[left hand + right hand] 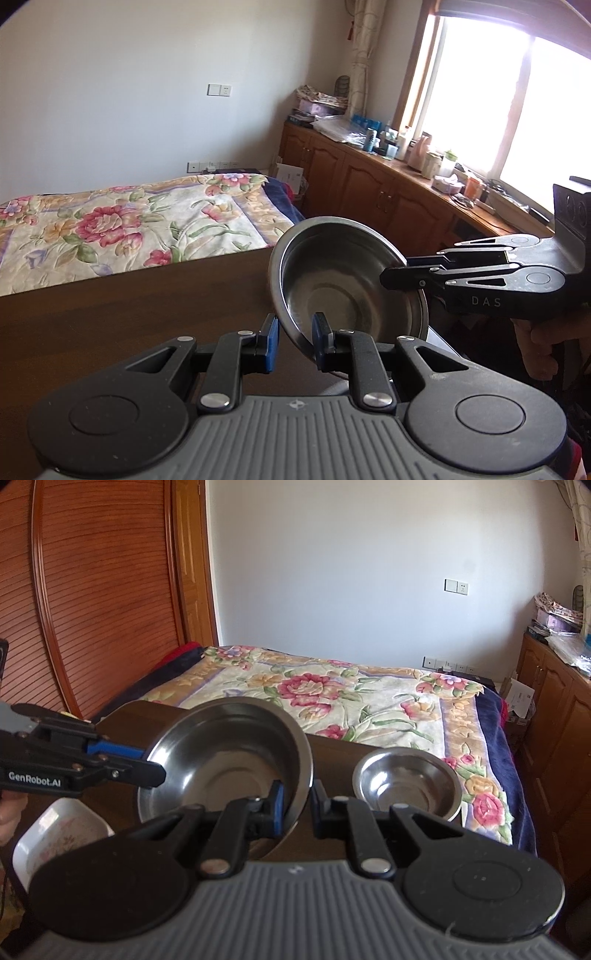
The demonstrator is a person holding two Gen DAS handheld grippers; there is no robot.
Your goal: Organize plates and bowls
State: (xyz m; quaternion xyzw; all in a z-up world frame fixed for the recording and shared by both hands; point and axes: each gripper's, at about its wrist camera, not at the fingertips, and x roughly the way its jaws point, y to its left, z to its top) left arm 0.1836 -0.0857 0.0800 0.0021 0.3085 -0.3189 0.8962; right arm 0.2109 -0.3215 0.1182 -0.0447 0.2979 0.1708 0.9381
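A large steel bowl (332,280) hangs tilted above the dark wooden table (129,314), its inside facing both cameras. My right gripper (298,805) is shut on the bowl's right rim; in the left wrist view it comes in from the right (397,275). My left gripper (295,339) straddles the opposite rim with its jaws slightly apart, and a sliver of table shows between the left pad and the rim. A smaller steel bowl (406,786) stands upright on the table to the right. A white square dish (59,834) with a floral print lies at the lower left.
A bed with a flowered quilt (332,694) lies just beyond the table's far edge. Wooden cabinets (369,184) with a cluttered top run under the window on the right. A slatted wooden wardrobe door (92,590) is on the left. A hand (535,343) holds the right gripper.
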